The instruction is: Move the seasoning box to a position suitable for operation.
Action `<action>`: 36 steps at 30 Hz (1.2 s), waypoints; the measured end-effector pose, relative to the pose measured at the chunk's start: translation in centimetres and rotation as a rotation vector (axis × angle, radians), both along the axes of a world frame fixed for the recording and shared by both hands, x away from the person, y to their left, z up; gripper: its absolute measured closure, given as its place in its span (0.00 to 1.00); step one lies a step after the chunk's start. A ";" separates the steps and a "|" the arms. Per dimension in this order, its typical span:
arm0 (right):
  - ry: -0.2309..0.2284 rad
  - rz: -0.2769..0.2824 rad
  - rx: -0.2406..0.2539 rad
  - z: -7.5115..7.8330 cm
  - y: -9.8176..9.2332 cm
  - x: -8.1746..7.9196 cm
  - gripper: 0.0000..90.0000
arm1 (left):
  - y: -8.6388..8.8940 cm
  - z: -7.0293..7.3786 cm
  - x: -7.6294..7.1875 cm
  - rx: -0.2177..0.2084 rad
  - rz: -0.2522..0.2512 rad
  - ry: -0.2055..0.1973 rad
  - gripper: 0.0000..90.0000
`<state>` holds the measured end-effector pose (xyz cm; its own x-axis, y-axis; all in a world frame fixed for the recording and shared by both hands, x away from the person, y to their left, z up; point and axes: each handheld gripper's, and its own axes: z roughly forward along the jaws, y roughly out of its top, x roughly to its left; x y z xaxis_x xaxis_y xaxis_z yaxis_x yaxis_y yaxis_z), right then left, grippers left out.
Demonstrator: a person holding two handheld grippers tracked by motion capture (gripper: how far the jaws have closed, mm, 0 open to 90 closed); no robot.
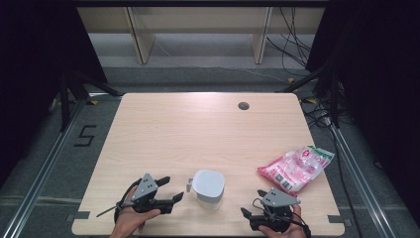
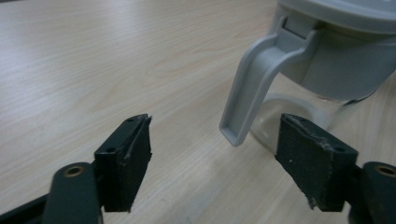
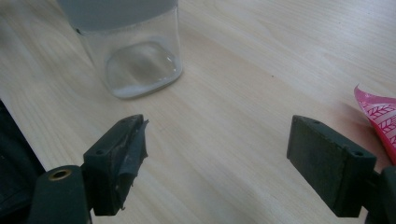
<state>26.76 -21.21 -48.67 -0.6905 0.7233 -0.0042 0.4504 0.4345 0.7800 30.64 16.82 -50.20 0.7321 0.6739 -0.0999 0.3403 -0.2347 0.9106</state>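
clear jug (image 1: 208, 188) with grey lid stood upright near the table's (image 1: 198, 129) front edge, between both grippers. left gripper (image 1: 171, 189), jaws apart, faced its handle (image 2: 254, 84); right gripper (image 1: 252, 202), jaws apart, held nothing. pink packet (image 1: 296, 167) lay right.

I see a round grey grommet (image 1: 243, 105) set into my wooden table (image 1: 198, 134) near its far edge.
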 end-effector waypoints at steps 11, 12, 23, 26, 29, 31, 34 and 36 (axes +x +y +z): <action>-0.011 0.000 0.001 0.0 -0.1 0.1 0.23 | -1.1 0.8 1.7 -0.023 -0.159 -0.024 0.42; -0.009 0.000 0.003 0.0 -0.1 0.1 0.23 | -1.1 0.8 1.8 -0.022 -0.166 -0.027 0.43; 0.000 0.015 0.007 -0.1 0.0 0.2 0.23 | -2.4 0.5 3.4 -0.032 -0.284 -0.011 0.55; 0.007 0.007 -0.003 -0.1 0.0 0.0 0.23 | -2.5 0.3 3.6 -0.028 -0.304 -0.002 0.61; -0.016 0.011 -0.005 0.0 0.0 0.1 0.24 | -2.4 0.2 3.5 -0.023 -0.305 -0.008 0.69; -0.012 0.011 -0.003 0.0 0.0 0.1 0.24 | -2.1 0.3 3.1 -0.016 -0.309 -0.013 0.72; -0.015 0.016 -0.009 0.0 0.0 0.1 0.24 | -1.7 0.3 2.6 -0.015 -0.331 -0.019 0.73; -0.021 0.017 -0.012 0.0 0.0 0.1 0.24 | -1.4 0.3 2.3 -0.021 -0.342 -0.020 0.72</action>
